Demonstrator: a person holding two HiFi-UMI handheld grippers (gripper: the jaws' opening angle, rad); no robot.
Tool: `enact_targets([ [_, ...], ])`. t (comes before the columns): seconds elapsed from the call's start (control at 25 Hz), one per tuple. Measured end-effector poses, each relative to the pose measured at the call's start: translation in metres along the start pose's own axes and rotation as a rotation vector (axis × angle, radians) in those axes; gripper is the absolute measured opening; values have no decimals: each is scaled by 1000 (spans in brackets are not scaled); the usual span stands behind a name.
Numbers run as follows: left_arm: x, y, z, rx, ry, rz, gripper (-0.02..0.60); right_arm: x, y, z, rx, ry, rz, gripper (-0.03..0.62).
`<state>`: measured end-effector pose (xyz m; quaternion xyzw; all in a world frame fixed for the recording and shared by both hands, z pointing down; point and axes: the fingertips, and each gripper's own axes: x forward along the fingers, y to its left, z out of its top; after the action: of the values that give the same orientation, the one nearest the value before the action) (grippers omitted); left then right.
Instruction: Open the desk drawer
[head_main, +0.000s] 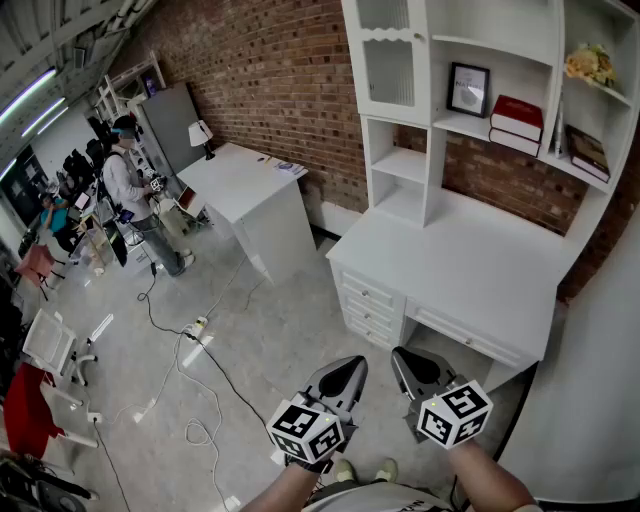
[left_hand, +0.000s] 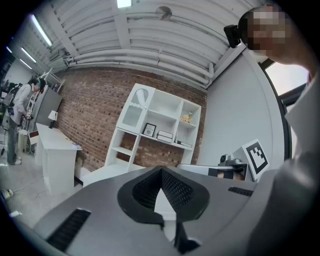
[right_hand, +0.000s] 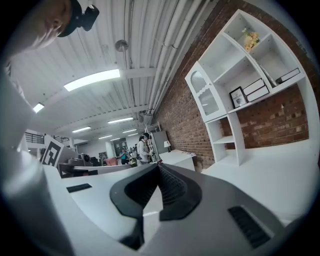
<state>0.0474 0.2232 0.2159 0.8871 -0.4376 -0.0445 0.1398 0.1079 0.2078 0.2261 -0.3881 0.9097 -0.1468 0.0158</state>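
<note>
While the left gripper (head_main: 352, 368) and the right gripper (head_main: 402, 358) hung level before the white desk (head_main: 470, 265), each with its jaws pressed together and nothing between them, the long desk drawer (head_main: 462, 336) sat closed under the desk's front edge, well clear of both tips.

The left gripper (head_main: 347, 372) and the right gripper (head_main: 408, 362) are held side by side and level, both pointed away from the body. The jaws of each are closed tip to tip, with nothing gripped. The forearms (head_main: 488, 474) are extended behind them.
</note>
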Motion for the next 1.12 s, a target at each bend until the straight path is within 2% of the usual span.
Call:
enact_targets([
  [0.16,-7,0,-4,-7,-11,29,5,1,7,-4,-6,15,34,17],
  [0.36,-7,-4,-5,-4,-15,24,5,-2,9,-3,1,5,48,17],
  [0.56,-6,0,-7,0,-11,43,5,-3,5,-3,97,-12,97,17],
  [0.84,4,8,-9,39,-7,87,5,-1,-16,-6,157,-20,102,18],
  [1.12,20,27,-12,54,-9,109,5,17,-29,-9,156,-2,93,18],
])
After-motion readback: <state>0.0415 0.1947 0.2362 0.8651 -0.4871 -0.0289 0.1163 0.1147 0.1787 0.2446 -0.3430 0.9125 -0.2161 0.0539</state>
